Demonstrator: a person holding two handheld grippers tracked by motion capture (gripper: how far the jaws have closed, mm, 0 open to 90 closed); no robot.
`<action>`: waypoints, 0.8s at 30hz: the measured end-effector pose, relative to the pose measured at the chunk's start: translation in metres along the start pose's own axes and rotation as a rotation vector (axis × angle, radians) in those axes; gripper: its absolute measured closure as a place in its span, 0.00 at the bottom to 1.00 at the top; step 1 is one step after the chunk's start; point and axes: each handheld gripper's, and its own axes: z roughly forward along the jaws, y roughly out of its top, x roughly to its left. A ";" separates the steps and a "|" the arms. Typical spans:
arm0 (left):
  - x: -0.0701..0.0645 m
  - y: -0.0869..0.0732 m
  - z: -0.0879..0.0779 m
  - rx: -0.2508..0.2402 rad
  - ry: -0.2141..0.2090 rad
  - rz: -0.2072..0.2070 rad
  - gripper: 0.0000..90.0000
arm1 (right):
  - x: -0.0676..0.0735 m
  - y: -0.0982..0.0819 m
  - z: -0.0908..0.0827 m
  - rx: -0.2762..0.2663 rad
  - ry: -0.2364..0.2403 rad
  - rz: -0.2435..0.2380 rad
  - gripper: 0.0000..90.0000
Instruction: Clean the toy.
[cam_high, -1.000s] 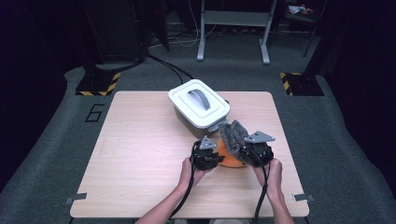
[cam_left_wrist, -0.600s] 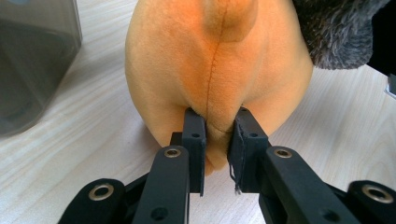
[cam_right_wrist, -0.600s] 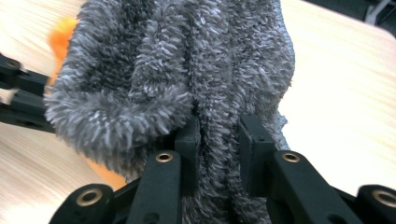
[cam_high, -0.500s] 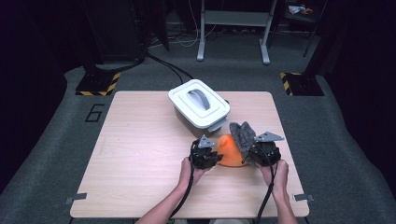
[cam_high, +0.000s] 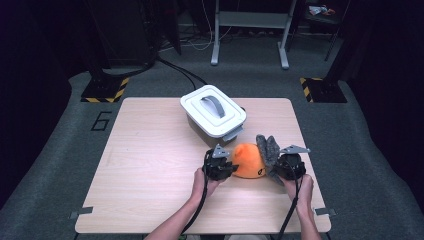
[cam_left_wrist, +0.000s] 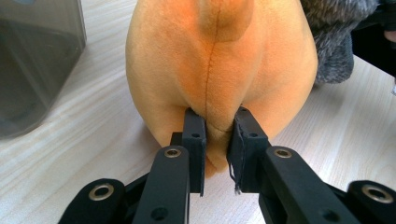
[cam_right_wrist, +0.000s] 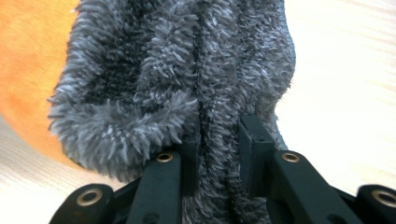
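High view: left gripper is pinching the orange plush while right gripper is clamping its grey fur; next, probably carrying it to the lidded box.

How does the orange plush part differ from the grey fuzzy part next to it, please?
The orange plush part is smooth, short-piled and rounded like a ball; the grey fuzzy part is shaggy, long-piled and flatter, with folds. The orange one lies on the table, while the grey one stands up beside it. Both are soft, and each is pinched in closed jaws: orange by the left gripper, grey by the right gripper.
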 end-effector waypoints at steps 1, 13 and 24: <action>0.000 0.000 0.000 -0.001 0.004 0.000 0.86 | -0.001 0.000 0.001 0.010 -0.004 0.007 0.80; -0.004 0.002 -0.004 -0.008 0.013 0.014 0.86 | -0.001 0.011 -0.021 -0.052 0.015 -0.006 0.80; -0.011 0.006 -0.004 -0.005 0.025 0.052 0.86 | 0.051 0.043 -0.038 -0.107 0.045 -0.171 0.80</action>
